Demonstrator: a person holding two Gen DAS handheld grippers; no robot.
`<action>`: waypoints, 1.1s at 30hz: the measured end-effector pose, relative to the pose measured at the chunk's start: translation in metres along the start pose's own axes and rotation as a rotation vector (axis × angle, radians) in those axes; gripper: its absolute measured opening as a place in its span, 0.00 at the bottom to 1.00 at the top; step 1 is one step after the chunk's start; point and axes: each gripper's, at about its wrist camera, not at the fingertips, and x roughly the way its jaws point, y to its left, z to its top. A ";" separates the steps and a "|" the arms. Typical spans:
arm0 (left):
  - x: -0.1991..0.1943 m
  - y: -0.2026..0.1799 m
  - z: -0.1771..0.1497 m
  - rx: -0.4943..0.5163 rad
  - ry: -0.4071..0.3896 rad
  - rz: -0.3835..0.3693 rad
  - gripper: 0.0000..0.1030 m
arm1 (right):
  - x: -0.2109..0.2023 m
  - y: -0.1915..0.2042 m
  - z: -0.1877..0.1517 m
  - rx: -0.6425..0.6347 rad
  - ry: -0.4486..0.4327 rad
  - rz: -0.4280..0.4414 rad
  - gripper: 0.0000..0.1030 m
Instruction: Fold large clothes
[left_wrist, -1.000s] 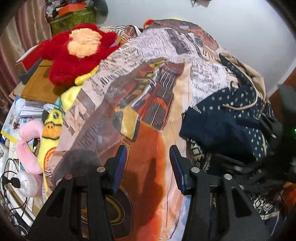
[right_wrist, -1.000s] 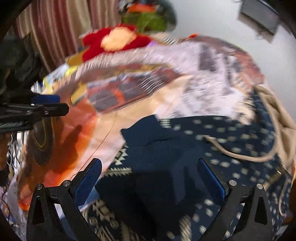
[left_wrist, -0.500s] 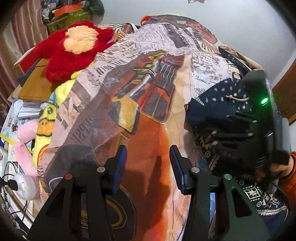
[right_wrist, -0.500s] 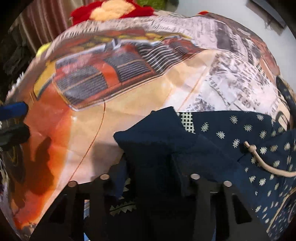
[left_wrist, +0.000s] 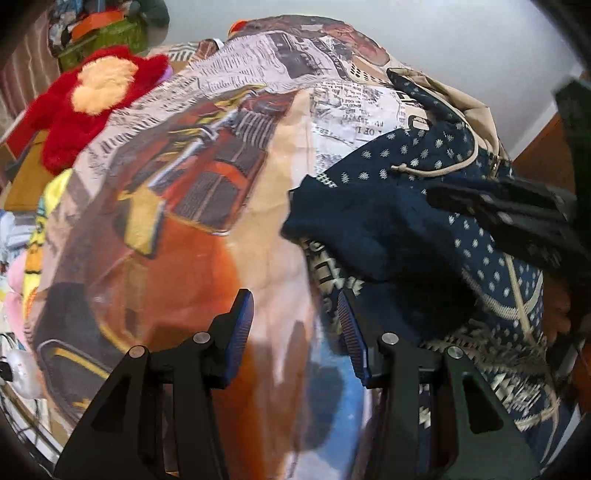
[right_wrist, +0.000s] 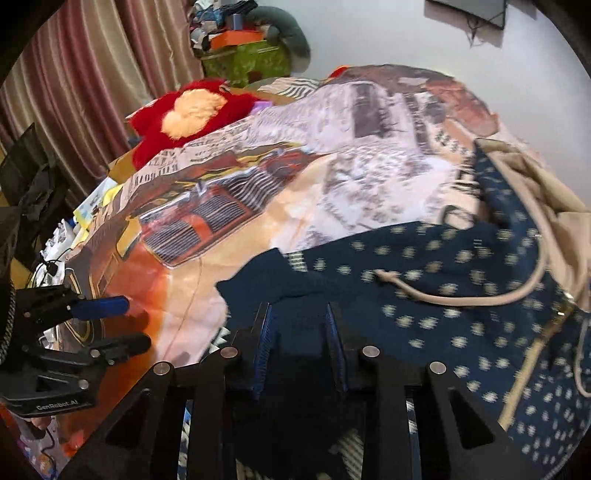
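Two tools over bed (left_wrist: 258, 110): right tool (right_wrist: 299, 354), jaws just closing, pinching navy garment (right_wrist: 443, 295) corner at right edge; left tool (left_wrist: 295, 332) half-open, empty, just left of garment.

A printed bedsheet (right_wrist: 332, 177) covers the bed, with the navy patterned garment (right_wrist: 443, 295) lying on it.

The right tongs (right_wrist: 299, 350) have just closed from wide open onto a fold of the navy garment (right_wrist: 424, 295).

Right gripper (right_wrist: 299, 343) pinching navy dotted garment (right_wrist: 424, 306); printed bedspread (right_wrist: 314, 177) beneath
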 end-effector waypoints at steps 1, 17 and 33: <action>0.002 -0.001 0.003 -0.017 0.004 -0.013 0.46 | -0.005 -0.001 -0.002 -0.005 -0.006 -0.005 0.26; 0.082 -0.019 0.050 -0.249 0.151 -0.178 0.03 | -0.043 -0.069 -0.047 0.068 0.013 -0.022 0.28; -0.015 -0.109 0.077 0.015 -0.089 -0.169 0.00 | -0.114 -0.125 -0.086 0.216 -0.123 -0.021 0.28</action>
